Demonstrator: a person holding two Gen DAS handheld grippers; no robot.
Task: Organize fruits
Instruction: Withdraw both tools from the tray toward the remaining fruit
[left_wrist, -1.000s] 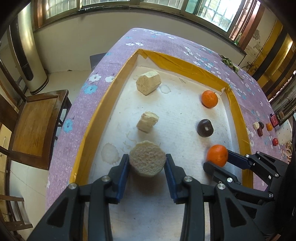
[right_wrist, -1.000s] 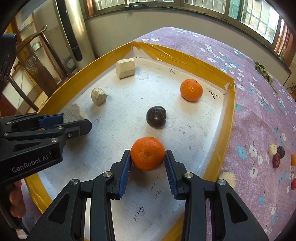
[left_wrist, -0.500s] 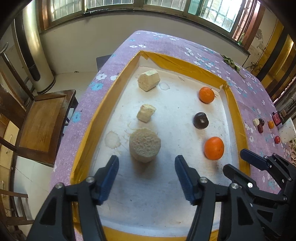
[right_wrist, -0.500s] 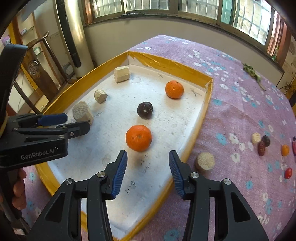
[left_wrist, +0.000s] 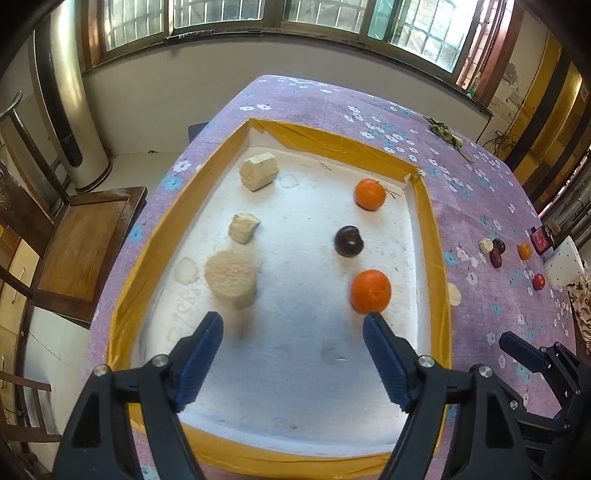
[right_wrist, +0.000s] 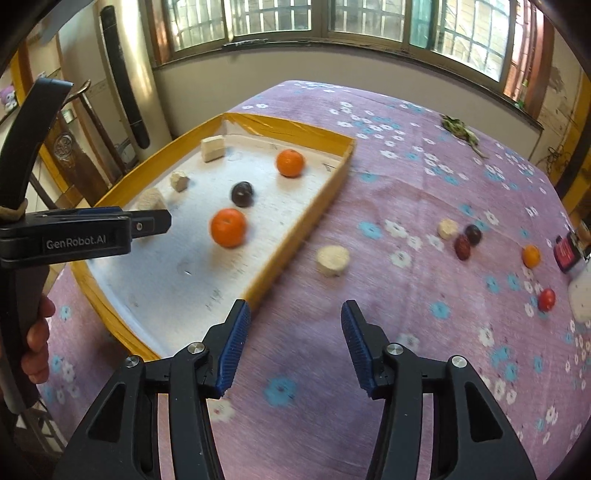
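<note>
A white tray with a yellow rim (left_wrist: 430, 236) (right_wrist: 314, 206) lies on a purple flowered tablecloth. In it, on the left, lie three pale foam pieces: a round one (left_wrist: 231, 278), a small one (left_wrist: 243, 228) and a far one (left_wrist: 258, 171). On the right lie a near orange (left_wrist: 370, 291) (right_wrist: 228, 227), a dark plum (left_wrist: 348, 240) (right_wrist: 242, 194) and a far orange (left_wrist: 369, 194) (right_wrist: 290, 163). My left gripper (left_wrist: 291, 354) is open and empty above the tray's near part. My right gripper (right_wrist: 293, 343) is open and empty above the cloth, right of the tray.
Loose on the cloth right of the tray lie a round foam piece (right_wrist: 333, 260), a small pale piece (right_wrist: 447, 229), two dark fruits (right_wrist: 467, 240), a small orange (right_wrist: 531, 256) and a red fruit (right_wrist: 546, 300). A wooden chair (left_wrist: 81, 236) stands left of the table.
Both grippers opened, let go of the round foam piece and the near orange, and drew back. The right gripper has swung right, off the tray and over the cloth.
</note>
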